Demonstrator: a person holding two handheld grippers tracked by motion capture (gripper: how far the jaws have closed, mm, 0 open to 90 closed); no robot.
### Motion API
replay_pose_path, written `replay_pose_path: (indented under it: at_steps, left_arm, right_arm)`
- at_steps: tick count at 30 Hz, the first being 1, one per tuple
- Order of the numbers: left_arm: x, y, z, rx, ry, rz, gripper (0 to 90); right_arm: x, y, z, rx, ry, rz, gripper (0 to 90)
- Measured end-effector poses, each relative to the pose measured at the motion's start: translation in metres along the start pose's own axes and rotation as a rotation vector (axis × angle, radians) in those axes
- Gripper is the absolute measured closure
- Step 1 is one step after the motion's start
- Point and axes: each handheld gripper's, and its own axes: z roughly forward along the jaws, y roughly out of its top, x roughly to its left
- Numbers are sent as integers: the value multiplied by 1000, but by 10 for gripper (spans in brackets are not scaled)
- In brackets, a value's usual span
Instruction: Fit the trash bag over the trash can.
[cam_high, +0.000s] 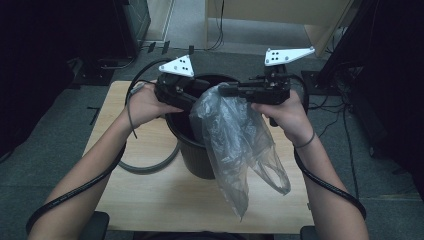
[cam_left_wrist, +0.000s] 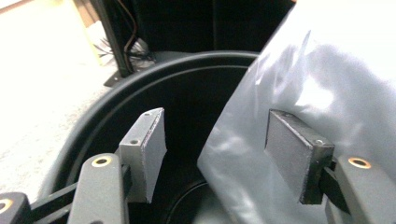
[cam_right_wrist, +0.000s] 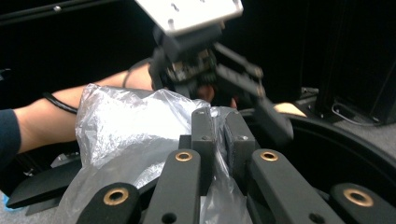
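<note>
A black bin (cam_high: 196, 156) stands on a wooden table (cam_high: 150, 205). A clear plastic bag (cam_high: 235, 140) hangs crumpled over the bin's near rim and down its front. My right gripper (cam_high: 226, 90) is shut on the bag's top edge; in the right gripper view its jaws (cam_right_wrist: 218, 117) pinch the film (cam_right_wrist: 121, 121) tightly. My left gripper (cam_high: 192, 94) hovers at the bin's mouth, open. In the left gripper view its pads (cam_left_wrist: 152, 149) stand wide apart above the bin's dark inside (cam_left_wrist: 140, 77), with the bag's fold (cam_left_wrist: 327, 70) behind the right-hand pad.
A grey cable (cam_high: 150, 167) loops on the table left of the bin. Dark cabinets and stands surround the table on a grey floor. The other hand's gripper (cam_right_wrist: 205, 60) shows just beyond the bag in the right gripper view.
</note>
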Motion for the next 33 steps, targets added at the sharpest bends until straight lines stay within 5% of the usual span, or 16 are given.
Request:
replay_pose_path:
  at_steps: [4, 11, 15, 19, 25, 33]
  left_arm:
    - [10, -5, -10, -18, 41, -40, 371]
    - [14, -8, -22, -30, 66, -35, 369]
    - [16, -10, -30, -46, 83, -38, 368]
    - [17, -10, -38, -92, 81, -51, 363]
    - [16, -13, -38, -87, 75, -47, 356]
    - [15, -22, -37, -76, 62, -58, 355]
  right_arm:
    - [-6, -9, 2, 18, -22, 12, 856]
    - [-15, -19, 7, 46, -46, 36, 834]
    - [-16, -23, 9, 81, -96, 0, 794]
    - [-20, -28, 10, 114, -160, -24, 703]
    - [-24, -35, 10, 119, -248, -63, 453]
    - [-26, -44, -5, 108, -288, -61, 452]
